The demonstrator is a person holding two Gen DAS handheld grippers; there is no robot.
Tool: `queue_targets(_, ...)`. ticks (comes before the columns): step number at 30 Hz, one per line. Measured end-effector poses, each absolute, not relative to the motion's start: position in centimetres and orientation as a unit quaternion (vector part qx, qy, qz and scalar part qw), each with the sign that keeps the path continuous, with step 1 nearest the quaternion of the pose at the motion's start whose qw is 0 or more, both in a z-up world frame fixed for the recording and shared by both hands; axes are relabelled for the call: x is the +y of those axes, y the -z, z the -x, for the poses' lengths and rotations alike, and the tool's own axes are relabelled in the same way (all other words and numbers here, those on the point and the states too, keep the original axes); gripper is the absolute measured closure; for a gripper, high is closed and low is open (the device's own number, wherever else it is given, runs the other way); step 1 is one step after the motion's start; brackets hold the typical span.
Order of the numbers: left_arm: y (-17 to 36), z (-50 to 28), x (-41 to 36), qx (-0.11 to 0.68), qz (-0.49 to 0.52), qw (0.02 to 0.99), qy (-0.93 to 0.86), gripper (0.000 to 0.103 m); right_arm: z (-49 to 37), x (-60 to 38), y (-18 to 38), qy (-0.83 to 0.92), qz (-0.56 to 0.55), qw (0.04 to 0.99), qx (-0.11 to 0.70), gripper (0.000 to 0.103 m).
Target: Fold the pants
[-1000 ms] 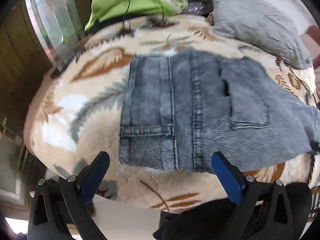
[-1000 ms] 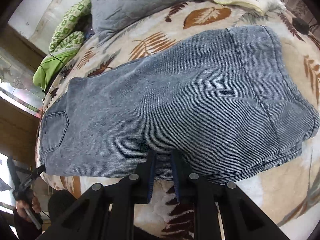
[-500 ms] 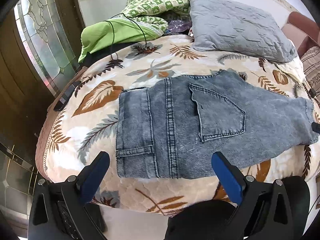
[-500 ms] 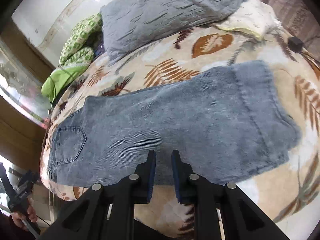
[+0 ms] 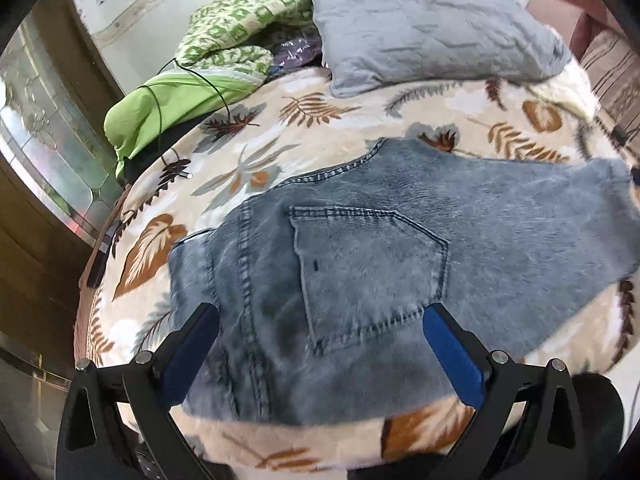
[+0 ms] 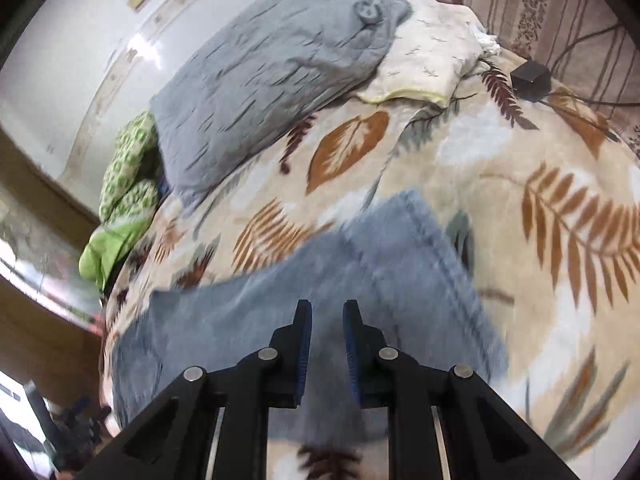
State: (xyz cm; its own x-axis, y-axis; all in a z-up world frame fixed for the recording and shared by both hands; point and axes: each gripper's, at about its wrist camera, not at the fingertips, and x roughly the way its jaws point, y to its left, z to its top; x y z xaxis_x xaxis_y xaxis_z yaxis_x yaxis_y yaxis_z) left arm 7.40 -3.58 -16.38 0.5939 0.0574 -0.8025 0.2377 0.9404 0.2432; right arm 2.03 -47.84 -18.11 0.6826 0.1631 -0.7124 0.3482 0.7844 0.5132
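Observation:
Grey-blue denim pants [image 5: 380, 256] lie flat on a leaf-patterned blanket [image 5: 240, 168], back pocket [image 5: 368, 268] facing up, waistband toward the left. My left gripper [image 5: 320, 320] is open, its blue pads [image 5: 452, 352] spread wide over the waist and pocket area, holding nothing. In the right wrist view the pants [image 6: 304, 312] show their leg end, blurred. My right gripper [image 6: 326, 320] hovers over the leg with its jaws nearly closed, a narrow gap between them and nothing gripped.
A grey quilted pillow [image 5: 432, 32] and green bedding [image 5: 180, 96] with a black cable lie at the head of the bed. A cream pillow [image 6: 428, 64] and a black charger block [image 6: 532, 76] lie at the far right. A glass door [image 5: 44, 132] stands left.
Both grippers have moved forward over the pants. The left view now sits closer over the pocket; the right view tilted up, showing more of the bed and pillows.

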Motion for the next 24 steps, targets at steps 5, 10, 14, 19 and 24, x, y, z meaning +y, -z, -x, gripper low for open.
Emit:
queue_targets(5,19.6,-10.3,-3.1,0.489,-0.152,0.859,0.006,0.001,-6.6,-50.0,20.1,0.028,-0.352,0.845,0.403,0.084)
queue_targets(10,22.2,-11.3,-1.4,0.52,-0.111,0.847,-0.017,0.0,-8.6,-52.4,23.3,0.064,-0.353,0.831,0.425,0.086)
queue_targets(14,21.9,-11.4,-1.2,0.517,-0.115,0.848,-0.018,0.0,-7.8,-55.4,25.0,0.069,-0.406,0.81,0.418,0.101)
queue_targets(19,20.6,-10.7,-0.6,0.504,-0.104,0.857,-0.024,0.0,-7.6,-52.5,21.0,0.058,-0.341,0.85,0.396,0.093)
queue_targets(24,19.2,-9.2,-0.1,0.487,-0.123,0.864,-0.031,0.0,-9.0,-46.0,19.4,-0.042,-0.36,0.848,0.387,0.093)
